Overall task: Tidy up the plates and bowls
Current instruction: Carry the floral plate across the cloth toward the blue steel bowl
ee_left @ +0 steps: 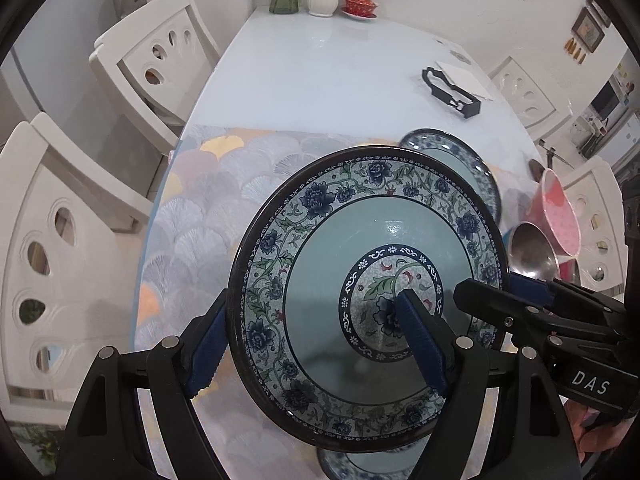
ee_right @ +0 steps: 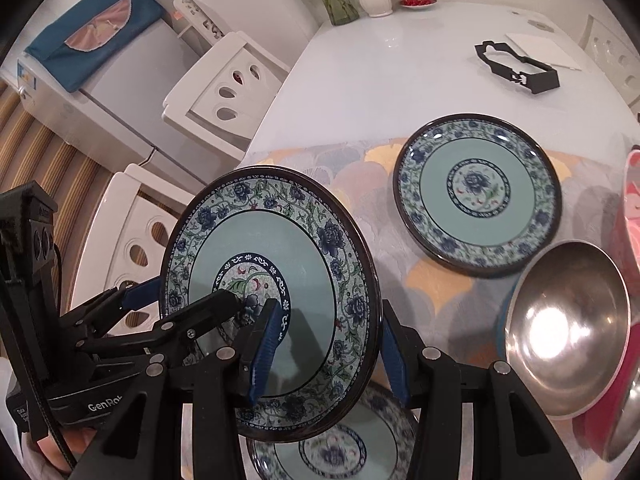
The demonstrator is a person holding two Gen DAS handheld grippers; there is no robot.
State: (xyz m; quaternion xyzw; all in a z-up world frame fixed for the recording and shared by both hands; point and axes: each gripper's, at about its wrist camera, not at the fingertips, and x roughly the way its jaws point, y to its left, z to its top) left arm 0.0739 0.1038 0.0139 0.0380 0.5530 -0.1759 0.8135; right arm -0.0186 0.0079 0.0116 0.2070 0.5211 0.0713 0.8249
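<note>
A flowered plate [ee_right: 276, 292] is gripped at opposite rims by the left gripper [ee_left: 320, 344] and right gripper [ee_right: 328, 356], lifted mid-frame above another plate [ee_right: 332, 448]. A third plate [ee_right: 478, 194] lies upper right; the steel bowl [ee_right: 568, 332] at right is seen empty.

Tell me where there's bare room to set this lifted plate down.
Free: the patterned mat left of the held plate, and bare white tabletop between mat edge, black holder and glass vase. Crowded: the right side, with another floral plate, steel bowl and pink bowl.
</note>
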